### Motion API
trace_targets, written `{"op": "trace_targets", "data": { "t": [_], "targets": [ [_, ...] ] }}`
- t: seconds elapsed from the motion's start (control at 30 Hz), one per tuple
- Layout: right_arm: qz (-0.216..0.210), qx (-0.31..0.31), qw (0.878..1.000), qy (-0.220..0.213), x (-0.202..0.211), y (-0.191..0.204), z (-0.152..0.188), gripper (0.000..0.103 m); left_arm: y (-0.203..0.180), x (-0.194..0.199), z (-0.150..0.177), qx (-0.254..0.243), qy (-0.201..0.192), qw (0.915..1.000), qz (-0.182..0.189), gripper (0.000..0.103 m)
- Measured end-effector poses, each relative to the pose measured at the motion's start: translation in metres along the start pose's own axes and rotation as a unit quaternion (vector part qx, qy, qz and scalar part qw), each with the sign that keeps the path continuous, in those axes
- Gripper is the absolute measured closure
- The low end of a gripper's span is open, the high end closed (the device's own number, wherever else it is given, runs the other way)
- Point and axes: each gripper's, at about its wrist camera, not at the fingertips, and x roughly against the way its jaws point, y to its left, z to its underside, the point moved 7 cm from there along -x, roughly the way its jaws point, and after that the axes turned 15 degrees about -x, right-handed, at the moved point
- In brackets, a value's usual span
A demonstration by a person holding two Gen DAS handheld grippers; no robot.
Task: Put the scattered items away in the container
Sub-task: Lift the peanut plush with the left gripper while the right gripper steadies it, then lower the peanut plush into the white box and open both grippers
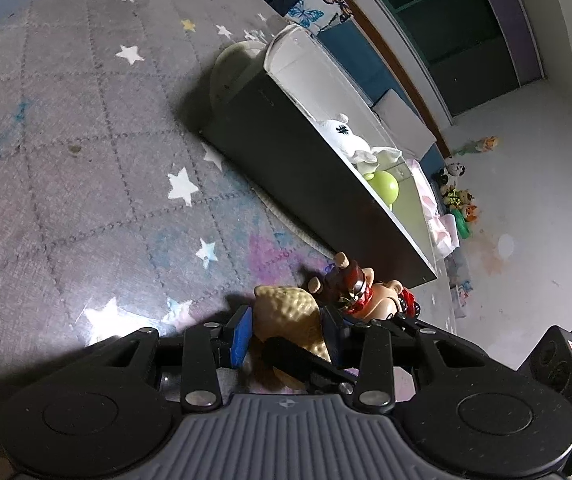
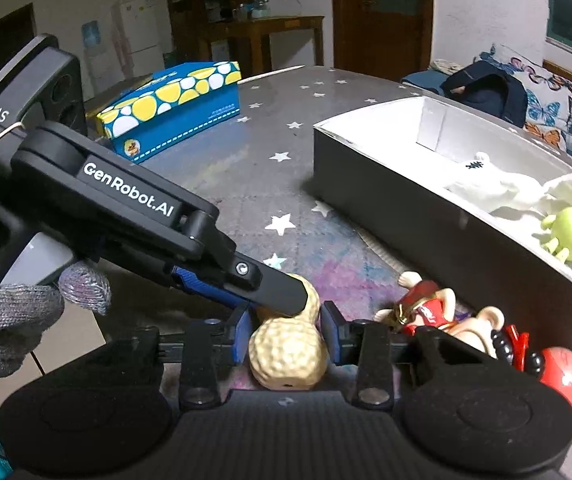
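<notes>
Both tools on the peanut toy [image 2: 286, 356], beside the dark container [image 2: 426, 208] on the star-print table [image 2: 246, 168]. Right tool [image 2: 286, 334] pinched its wide end; left tool [image 2: 286, 300], marked "GenRobot.AI", pinched the narrow end. "DAS" readable on its housing. Figurine [image 2: 426, 312] lay just beside the container.

Round table [image 2: 246, 152] under a grey star-print cloth, long dark box [image 2: 386, 200] standing on it toward the right, blue and yellow tissue box [image 2: 174, 104] at the far left, peanut toy [image 2: 286, 356] and red figure [image 2: 426, 312] lying near the front edge
</notes>
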Motion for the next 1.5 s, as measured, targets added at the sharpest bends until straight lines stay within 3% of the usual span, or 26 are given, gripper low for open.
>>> {"op": "trace_targets", "data": {
  "t": [0.27,0.5,0.67,1.07,1.5],
  "targets": [
    [0.003,-0.010,0.999,-0.050,0.034,-0.004,-0.010,0.067,-0.033,0.014,-0.015,-0.038,-0.020,0.9989,0.018,0.063],
    [0.026,-0.027,0.990,-0.137,0.075,-0.033,-0.058,0.067,-0.085,0.007,-0.075,-0.091,-0.059,0.9930,0.046,0.063],
    [0.054,-0.041,0.985,-0.159,0.076,-0.072,-0.093,0.067,-0.101,-0.028,-0.117,-0.115,-0.058,0.9900,0.056,0.063],
    [0.076,-0.099,0.985,-0.122,0.015,-0.160,-0.140,0.067,-0.082,-0.125,-0.176,-0.107,-0.031,0.9932,0.034,0.063],
    [0.086,-0.090,0.990,-0.063,-0.025,-0.171,-0.128,0.067,-0.068,-0.146,-0.177,-0.111,-0.018,0.9931,0.033,0.063]
  ]
}}
